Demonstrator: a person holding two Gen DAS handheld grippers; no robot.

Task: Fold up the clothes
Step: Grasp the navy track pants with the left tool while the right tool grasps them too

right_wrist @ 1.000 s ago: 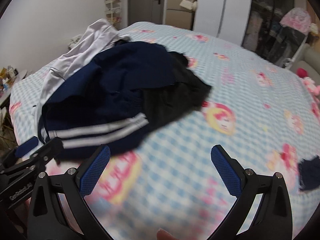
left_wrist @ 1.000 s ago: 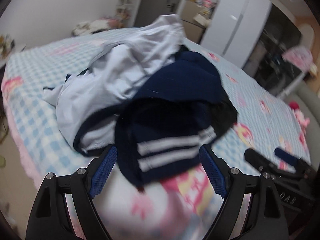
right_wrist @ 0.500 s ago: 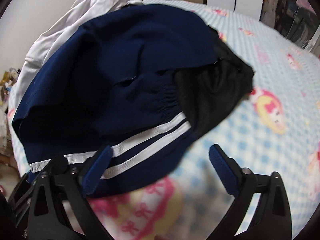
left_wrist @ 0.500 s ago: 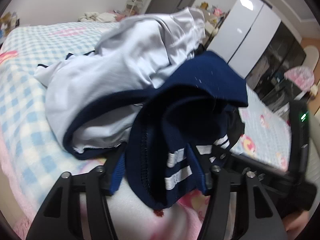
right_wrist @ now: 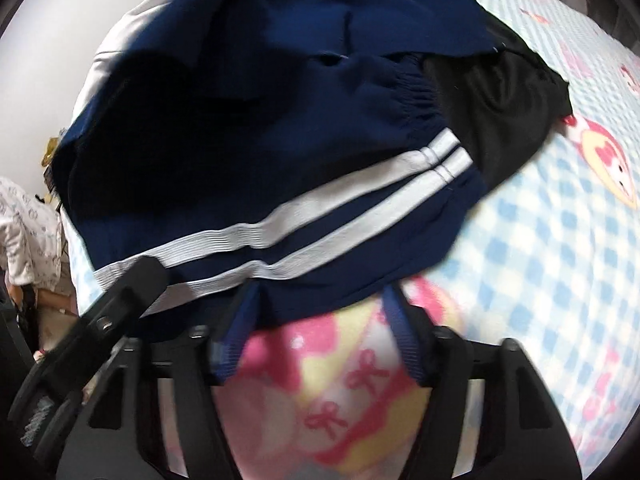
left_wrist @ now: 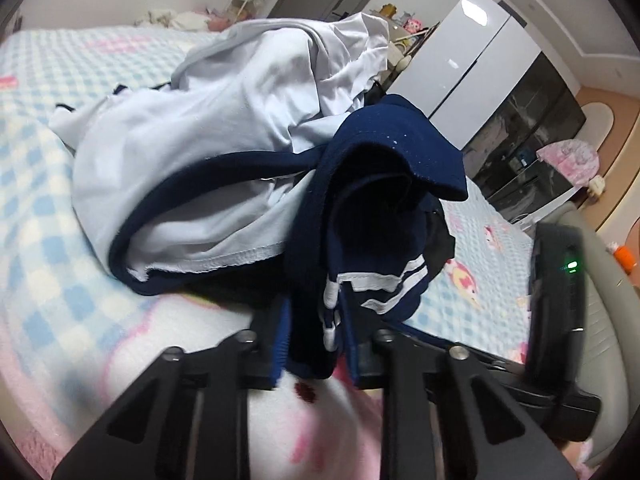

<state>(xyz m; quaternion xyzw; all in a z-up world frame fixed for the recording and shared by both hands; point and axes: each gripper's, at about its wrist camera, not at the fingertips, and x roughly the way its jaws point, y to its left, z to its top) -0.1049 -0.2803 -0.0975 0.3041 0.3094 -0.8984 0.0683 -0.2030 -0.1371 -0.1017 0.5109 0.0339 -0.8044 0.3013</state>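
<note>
A navy garment (left_wrist: 380, 208) with two white stripes lies crumpled on the checked bed sheet (left_wrist: 40, 208). My left gripper (left_wrist: 316, 328) is shut on its striped edge, with cloth bunched between the blue pads. In the right wrist view the same navy garment (right_wrist: 280, 100) fills the frame, and the left gripper (right_wrist: 132, 284) grips the stripes at the left. My right gripper (right_wrist: 320, 304) sits at the navy hem, its fingers partly closed but still apart, the hem draped over their tips. A white garment (left_wrist: 200, 140) with navy trim lies behind. A black garment (right_wrist: 492, 112) lies under the navy one.
The right gripper's body (left_wrist: 556, 280) with a green light stands close on the right. Past the bed are a white wardrobe (left_wrist: 472, 52) and a dark glass cabinet (left_wrist: 532, 128). A person's patterned sleeve (right_wrist: 24, 232) shows at the left edge. Bare sheet (right_wrist: 560, 240) stretches to the right.
Both grippers moved in to the navy garment's striped edge. The left one went from open to shut on the cloth. The right one's fingers narrowed around the hem.
</note>
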